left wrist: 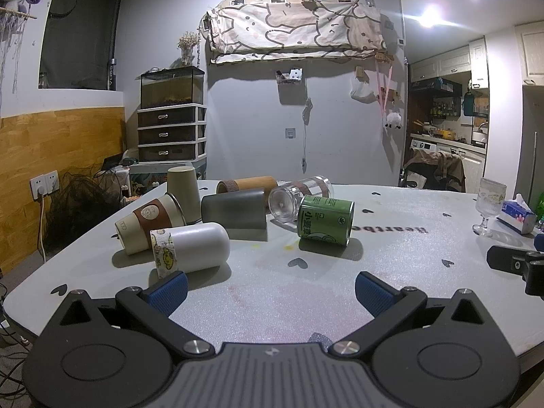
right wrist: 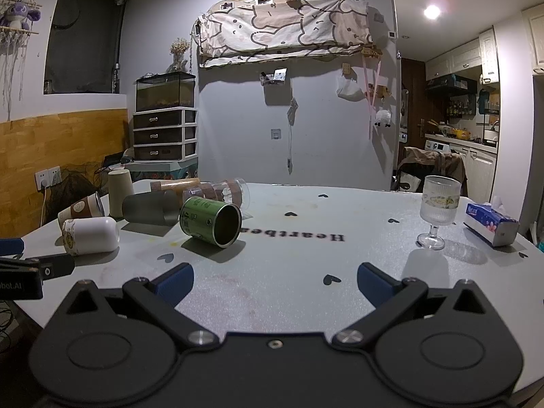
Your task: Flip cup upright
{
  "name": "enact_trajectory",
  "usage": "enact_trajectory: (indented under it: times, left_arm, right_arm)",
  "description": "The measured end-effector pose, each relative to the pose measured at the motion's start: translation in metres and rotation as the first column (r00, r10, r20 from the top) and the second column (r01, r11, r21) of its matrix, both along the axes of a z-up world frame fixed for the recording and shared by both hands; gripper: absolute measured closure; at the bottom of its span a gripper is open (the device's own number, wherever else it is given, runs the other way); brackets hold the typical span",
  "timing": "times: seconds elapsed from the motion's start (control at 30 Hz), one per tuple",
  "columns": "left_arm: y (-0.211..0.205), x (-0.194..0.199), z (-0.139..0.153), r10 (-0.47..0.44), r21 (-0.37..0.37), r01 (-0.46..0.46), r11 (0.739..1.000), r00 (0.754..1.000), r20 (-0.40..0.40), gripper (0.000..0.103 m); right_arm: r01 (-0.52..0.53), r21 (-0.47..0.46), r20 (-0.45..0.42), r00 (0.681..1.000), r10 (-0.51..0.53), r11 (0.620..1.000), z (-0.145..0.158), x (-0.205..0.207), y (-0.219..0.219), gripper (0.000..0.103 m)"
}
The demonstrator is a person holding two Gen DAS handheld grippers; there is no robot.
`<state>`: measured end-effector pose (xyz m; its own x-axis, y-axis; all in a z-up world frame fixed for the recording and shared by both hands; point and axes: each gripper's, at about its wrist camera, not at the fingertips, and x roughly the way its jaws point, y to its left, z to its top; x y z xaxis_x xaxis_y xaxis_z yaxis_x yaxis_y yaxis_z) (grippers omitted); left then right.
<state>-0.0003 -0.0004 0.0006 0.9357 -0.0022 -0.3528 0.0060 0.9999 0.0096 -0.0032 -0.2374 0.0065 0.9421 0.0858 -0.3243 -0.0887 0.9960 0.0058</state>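
Observation:
Several cups lie on their sides on the grey table (left wrist: 391, 258): a green cup (left wrist: 324, 220), a white cup with a patterned band (left wrist: 190, 248), a beige cup with a brown sleeve (left wrist: 151, 221), a dark grey cup (left wrist: 234, 211), a clear cup (left wrist: 299, 197) and a wooden cup (left wrist: 246, 184). A beige cup (left wrist: 183, 187) stands mouth down behind them. The green cup (right wrist: 210, 221) shows its open mouth in the right wrist view. My left gripper (left wrist: 271, 289) is open and empty, just short of the white cup. My right gripper (right wrist: 274, 284) is open and empty over bare table.
A ribbed stemmed glass (right wrist: 437, 209) stands upright at the right, next to a tissue pack (right wrist: 489, 224). The other gripper's black body shows at the right edge of the left wrist view (left wrist: 516, 267). A drawer unit and wall stand behind the table.

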Motion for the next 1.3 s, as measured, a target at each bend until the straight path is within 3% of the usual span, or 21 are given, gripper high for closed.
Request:
enact_trajectory:
  times: [1.3]
  left_arm:
    - [-0.0007,0.0019,-0.0027,0.0,0.002,0.0,1.0,1.0,-0.003,0.0]
  right_arm:
    - [0.001,0.004,-0.004,1.0,-0.001,1.0,-0.001,-0.0005,-0.0008,0.0]
